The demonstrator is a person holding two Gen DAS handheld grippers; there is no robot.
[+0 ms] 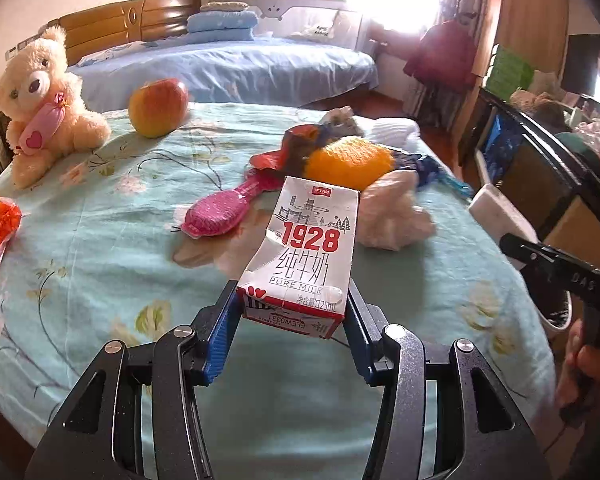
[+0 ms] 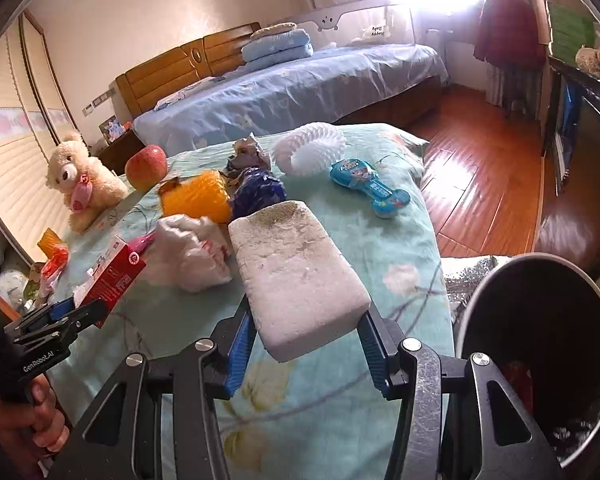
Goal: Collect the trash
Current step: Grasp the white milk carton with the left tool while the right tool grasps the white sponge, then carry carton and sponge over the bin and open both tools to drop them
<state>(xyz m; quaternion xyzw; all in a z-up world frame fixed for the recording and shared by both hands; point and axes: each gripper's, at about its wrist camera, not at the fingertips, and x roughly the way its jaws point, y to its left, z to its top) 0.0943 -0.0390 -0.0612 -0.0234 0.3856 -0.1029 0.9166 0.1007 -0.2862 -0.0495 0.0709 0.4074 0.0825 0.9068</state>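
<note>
A milk box [image 1: 300, 256] is held by its bottom end between the blue pads of the left tongs [image 1: 294, 312], and it sticks out past the tips, above the bed [image 1: 100, 264]. A white foam block [image 2: 296, 276] is squeezed by the right tongs [image 2: 306, 336] the same way. A dark bin [image 2: 540, 344] is seen just right of the right tongs. Ahead of both tongs, a crumpled bag [image 2: 192, 252], an orange net [image 2: 194, 196] and a blue wrapper [image 2: 256, 192] are left lying on the bed.
</note>
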